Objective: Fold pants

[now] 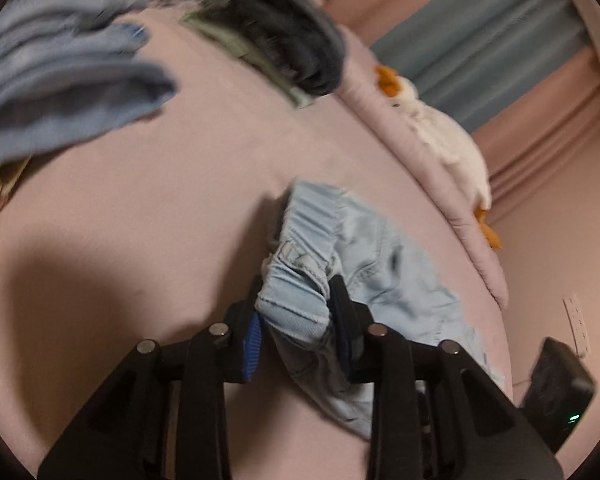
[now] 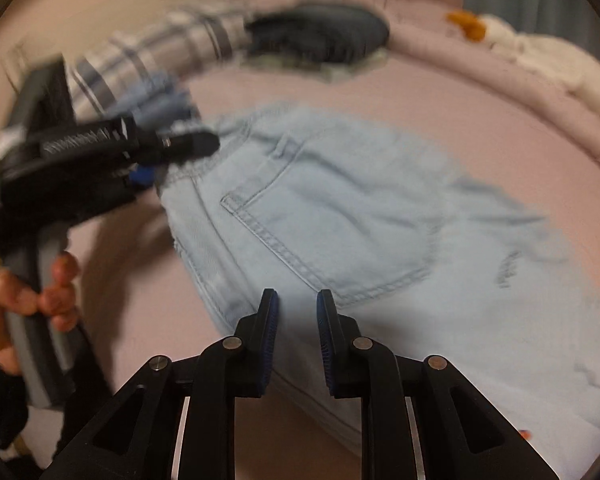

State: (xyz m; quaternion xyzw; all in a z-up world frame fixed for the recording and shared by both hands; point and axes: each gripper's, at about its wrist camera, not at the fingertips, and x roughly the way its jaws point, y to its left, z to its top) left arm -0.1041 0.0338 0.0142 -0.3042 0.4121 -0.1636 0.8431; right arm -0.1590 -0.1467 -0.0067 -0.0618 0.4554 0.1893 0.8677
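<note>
Light blue denim pants (image 2: 340,216) lie spread on the pink bed sheet (image 2: 460,112), back pocket up. My left gripper (image 1: 296,300) is shut on the bunched waistband of the pants (image 1: 300,248); it also shows in the right wrist view (image 2: 172,152) at the waistband's left end. My right gripper (image 2: 298,308) is open and empty, hovering just above the pants near the lower edge of the pocket.
A pile of blue clothes (image 1: 60,80) lies at the left, with dark and green folded clothes (image 1: 284,40) farther back. A white plush duck (image 1: 440,128) rests on the pink quilt along the bed's far edge. A black device (image 1: 556,392) sits at the right.
</note>
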